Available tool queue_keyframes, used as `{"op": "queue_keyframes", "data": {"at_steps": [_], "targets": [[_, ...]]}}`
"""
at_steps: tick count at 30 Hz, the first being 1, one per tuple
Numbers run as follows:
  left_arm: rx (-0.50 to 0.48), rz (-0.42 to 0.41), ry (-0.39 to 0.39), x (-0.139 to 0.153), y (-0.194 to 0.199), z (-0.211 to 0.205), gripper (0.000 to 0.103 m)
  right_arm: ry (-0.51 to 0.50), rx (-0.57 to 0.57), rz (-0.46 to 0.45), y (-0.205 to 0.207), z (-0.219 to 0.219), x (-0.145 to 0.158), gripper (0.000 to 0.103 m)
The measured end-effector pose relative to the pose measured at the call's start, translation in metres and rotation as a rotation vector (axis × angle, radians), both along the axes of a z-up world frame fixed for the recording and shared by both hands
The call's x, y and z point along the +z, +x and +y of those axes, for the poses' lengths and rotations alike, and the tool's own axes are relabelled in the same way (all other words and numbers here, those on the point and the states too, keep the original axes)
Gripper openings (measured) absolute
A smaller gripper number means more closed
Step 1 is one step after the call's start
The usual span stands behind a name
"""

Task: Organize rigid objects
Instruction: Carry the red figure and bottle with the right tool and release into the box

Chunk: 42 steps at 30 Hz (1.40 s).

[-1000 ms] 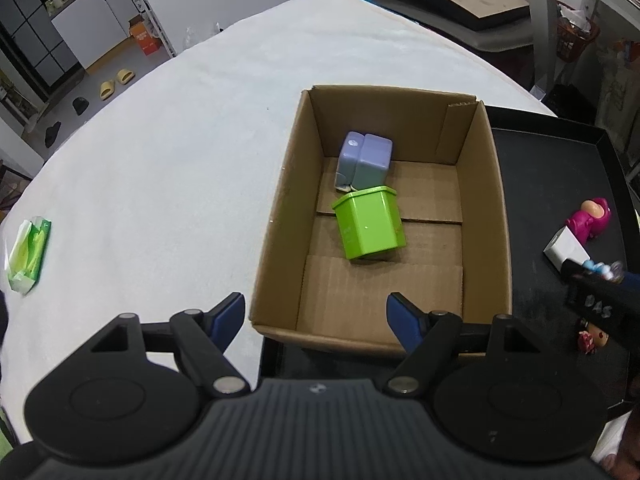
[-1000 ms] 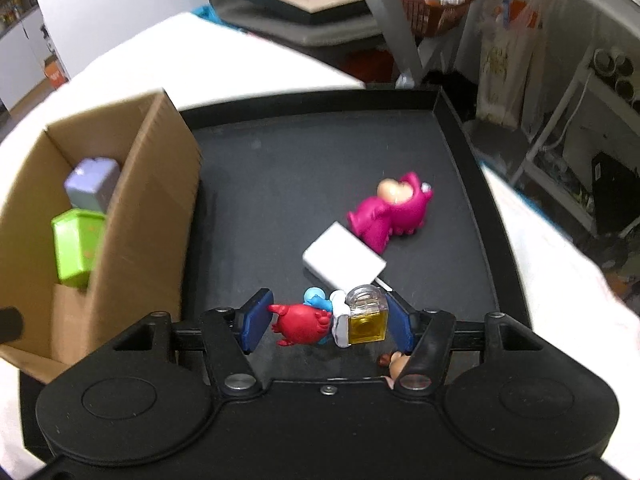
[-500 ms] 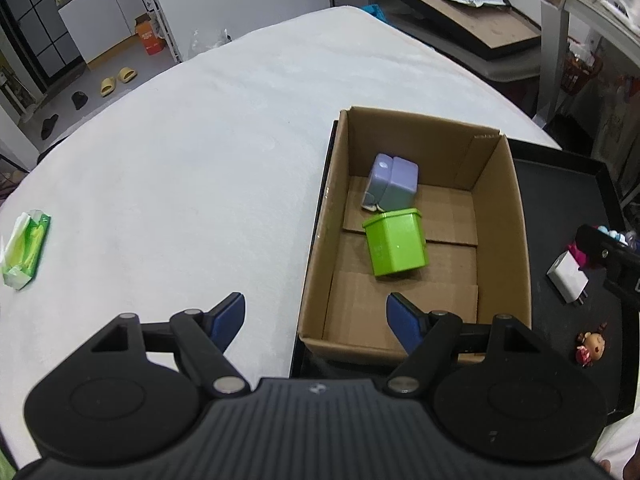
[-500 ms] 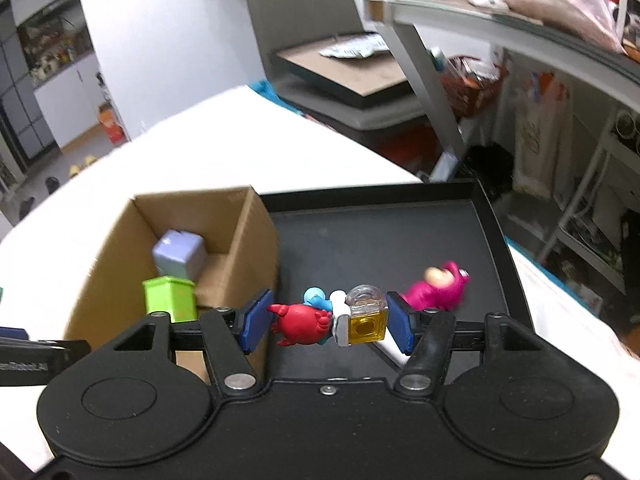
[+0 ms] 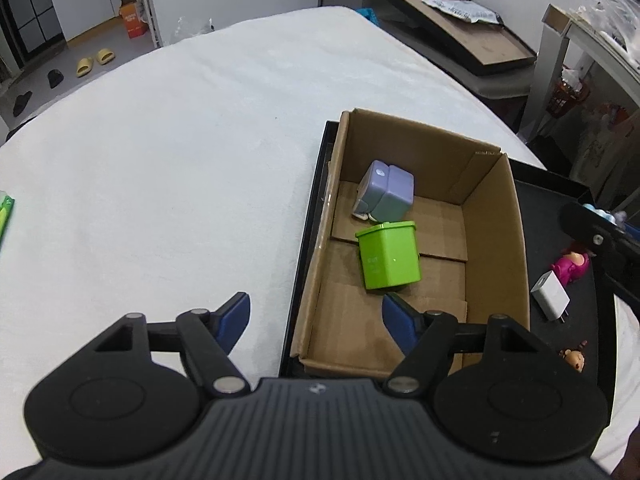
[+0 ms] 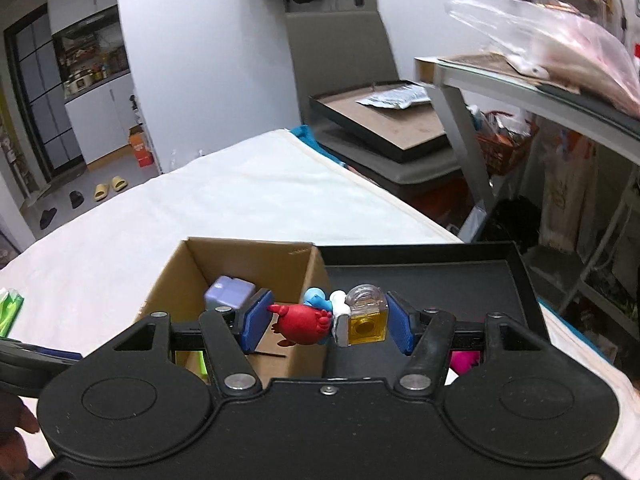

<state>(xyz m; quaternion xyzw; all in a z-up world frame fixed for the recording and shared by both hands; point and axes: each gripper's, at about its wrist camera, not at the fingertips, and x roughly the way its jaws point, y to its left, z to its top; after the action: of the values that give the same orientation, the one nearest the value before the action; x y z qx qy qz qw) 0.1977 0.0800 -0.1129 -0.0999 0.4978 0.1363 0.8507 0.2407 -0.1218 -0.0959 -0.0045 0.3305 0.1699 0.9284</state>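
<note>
White cloth covers the desk (image 5: 180, 160) in front of you, and on its right side a black tray (image 5: 560, 196) carries a cardboard box (image 5: 516, 240).

Your left tool (image 5: 316, 316) is spread wide and holds nothing. It hangs above the near left corner of the box, one blue pad over the cloth and the other over the box floor.

Your right tool (image 6: 328, 322) is closed on a toy (image 6: 304, 322): a red figure with a blue and white part, joined to a clear yellow block (image 6: 366, 318). The left pad touches the red end and the right pad presses the yellow block. In the right wrist view the toy hangs over the box's right wall, by the tray.

Inside the box a lilac cube (image 5: 386, 192) lies near the far wall, and a green cube (image 5: 388, 254) sits just in front of it, close enough that you cannot tell whether they touch.

On the tray, right of the box, you have a white charger (image 5: 550, 296), a pink figure (image 5: 572, 266) just behind it, and a small brown figure (image 5: 574, 356) nearer to you. A green packet (image 6: 10, 312) lies at the desk's far left edge.
</note>
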Motion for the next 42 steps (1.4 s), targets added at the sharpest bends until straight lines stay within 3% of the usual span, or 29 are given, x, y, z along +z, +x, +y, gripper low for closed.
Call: {"op": "queue_keyframes", "data": {"at_steps": [5, 10, 14, 29, 42], "targets": [[-0.012, 0.006, -0.049, -0.009, 0.000, 0.007, 0.054, -0.017, 0.037, -0.019, 0.000, 0.020, -0.004, 0.060], [-0.020, 0.028, -0.099, -0.021, 0.003, 0.014, 0.024, -0.049, 0.063, -0.030, 0.001, 0.043, -0.008, 0.060], [-0.025, 0.034, -0.099, -0.025, 0.002, 0.020, 0.012, -0.070, 0.076, -0.057, -0.001, 0.058, -0.009, 0.060], [-0.065, 0.040, -0.205, -0.028, 0.003, 0.041, 0.012, -0.170, 0.107, -0.101, 0.000, 0.105, -0.017, 0.060], [-0.071, 0.063, -0.240, -0.028, 0.006, 0.047, 0.014, -0.227, 0.088, -0.112, 0.016, 0.126, -0.022, 0.061]]}}
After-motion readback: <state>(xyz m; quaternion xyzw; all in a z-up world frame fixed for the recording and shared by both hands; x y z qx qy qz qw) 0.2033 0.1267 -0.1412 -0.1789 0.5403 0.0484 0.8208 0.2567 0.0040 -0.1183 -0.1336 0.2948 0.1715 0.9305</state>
